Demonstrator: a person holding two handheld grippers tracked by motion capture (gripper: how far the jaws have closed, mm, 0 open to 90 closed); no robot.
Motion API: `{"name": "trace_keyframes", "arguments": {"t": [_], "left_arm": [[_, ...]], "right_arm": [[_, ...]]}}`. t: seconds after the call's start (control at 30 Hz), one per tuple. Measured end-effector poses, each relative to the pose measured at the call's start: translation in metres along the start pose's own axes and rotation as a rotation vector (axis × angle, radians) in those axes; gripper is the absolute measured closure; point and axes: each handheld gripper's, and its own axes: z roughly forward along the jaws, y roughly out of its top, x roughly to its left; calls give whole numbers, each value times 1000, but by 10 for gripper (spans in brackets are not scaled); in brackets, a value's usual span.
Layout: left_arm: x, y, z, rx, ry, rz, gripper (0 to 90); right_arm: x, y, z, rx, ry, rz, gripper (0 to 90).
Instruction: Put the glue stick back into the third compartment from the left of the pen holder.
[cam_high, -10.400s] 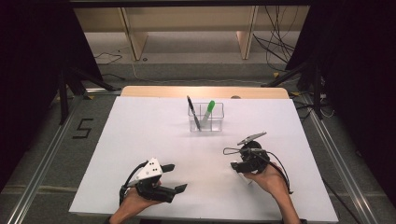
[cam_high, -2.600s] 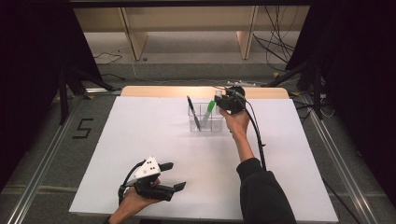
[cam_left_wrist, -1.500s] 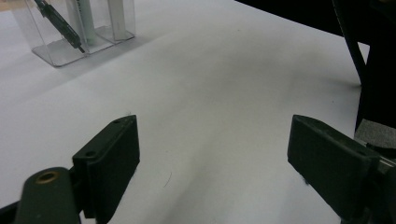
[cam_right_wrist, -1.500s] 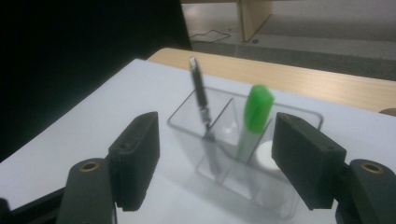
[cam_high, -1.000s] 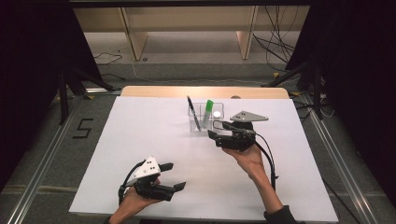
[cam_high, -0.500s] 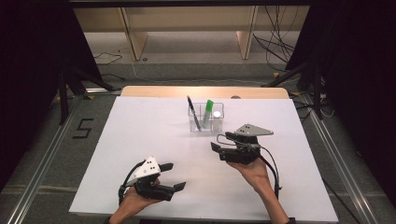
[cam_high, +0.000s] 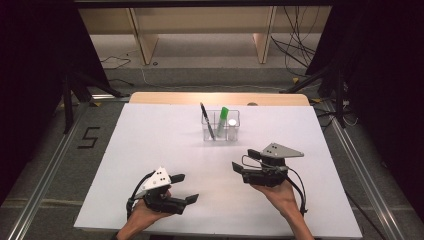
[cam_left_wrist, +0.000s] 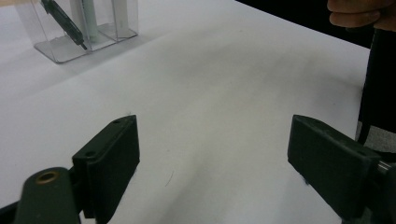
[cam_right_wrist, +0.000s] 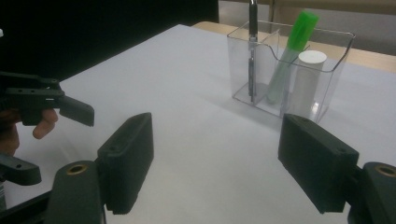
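A clear plastic holder (cam_high: 235, 116) with compartments stands at the table's far middle. In it are a black pen (cam_high: 207, 120), a green marker (cam_high: 222, 119) and a white cylinder (cam_high: 232, 127). My right gripper (cam_high: 245, 161) hovers open and empty to the near right of the holder, pointing left. In the right gripper view the holder (cam_right_wrist: 336, 65) shows the pen (cam_right_wrist: 252, 56), the marker (cam_right_wrist: 292, 51) and the cylinder (cam_right_wrist: 308, 79) beyond the wide-spread jaws (cam_right_wrist: 217, 154). My left gripper (cam_high: 186, 188) rests open and empty near the front edge.
The white table top (cam_high: 150, 145) ends at a wooden strip (cam_high: 165, 97) behind the holder. In the left gripper view the holder (cam_left_wrist: 119, 21) lies far off at upper left and the other hand (cam_left_wrist: 357, 14) at upper right. Cables trail from both grippers.
The right gripper went to the holder, and the white cylinder now stands in it. Since then the gripper has drawn back toward the near edge, open. The left gripper has stayed put.
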Motion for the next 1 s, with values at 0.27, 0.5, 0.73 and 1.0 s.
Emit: {"name": "trace_keyframes", "arguments": {"t": [0.27,0.5,0.73,1.0], "left_arm": [[1,0,-2,-4,-1,1,165],[1,0,-3,-10,-2,-3,165],[1,0,-3,-10,-3,0,165],[1,0,-3,-7,-7,-5,164]], "right_arm": [[1,-12,-12,-13,-9,-12,250],[-3,-26,-25,-18,-30,-11,247],[-11,-45,-39,-27,-45,27,248],[-7,-56,-48,-41,-42,27,248]]}}
